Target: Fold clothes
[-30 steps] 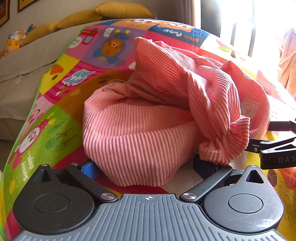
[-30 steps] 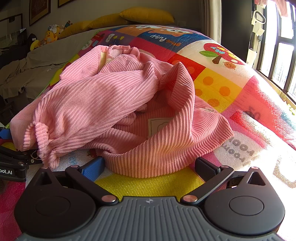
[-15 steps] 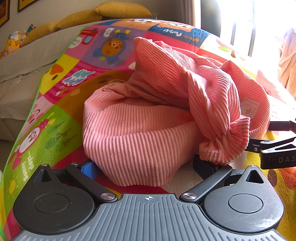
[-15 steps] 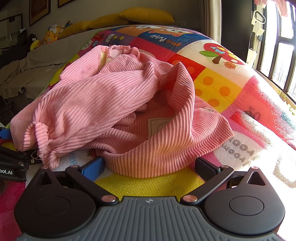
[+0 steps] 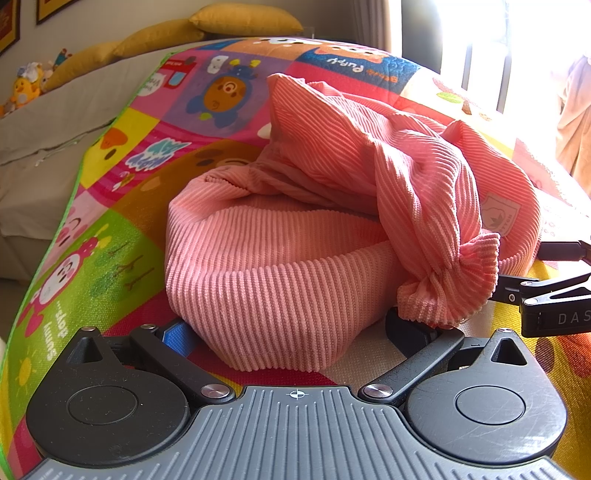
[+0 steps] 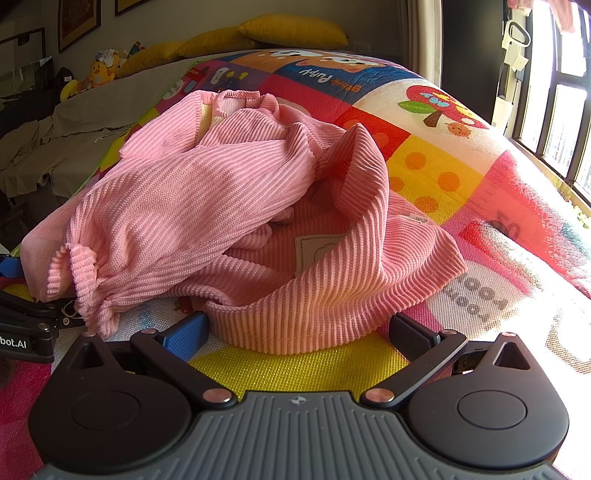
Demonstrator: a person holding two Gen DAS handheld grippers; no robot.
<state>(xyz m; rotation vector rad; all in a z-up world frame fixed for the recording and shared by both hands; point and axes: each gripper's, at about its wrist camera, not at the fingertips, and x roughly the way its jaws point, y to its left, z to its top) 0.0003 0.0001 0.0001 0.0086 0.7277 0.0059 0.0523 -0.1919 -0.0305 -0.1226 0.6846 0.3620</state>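
Item: 1 pink ribbed garment [image 5: 295, 280], lying bunched and unfolded on a bright cartoon play mat [image 5: 110, 258]. Nearest it, the left gripper [image 5: 295, 332] sits with its 2 fingers spread wide on either side of the garment's near rounded bulge, gripping nothing; the cloth hides where the fingertips end. The right gripper [image 6: 299, 336], just beside the garment's near hem, is likewise spread wide and holds nothing. Change against the views from 1 second ago: none visible; both tools and every fold sit as they did, so the folding stands paused with the garment crumpled. Draped over the heap, 1 sleeve ends in a gathered cuff [image 5: 458, 280] on the side toward the right gripper. A pale sewn label [image 6: 317, 247] shows inside the garment's hollow. The garment's true outline, collar and second sleeve are buried in the folds. Beyond the garment: yellow pillows [image 6: 295, 29] and, off the mat's far edge, soft toys [image 6: 99, 72], too small to identify.
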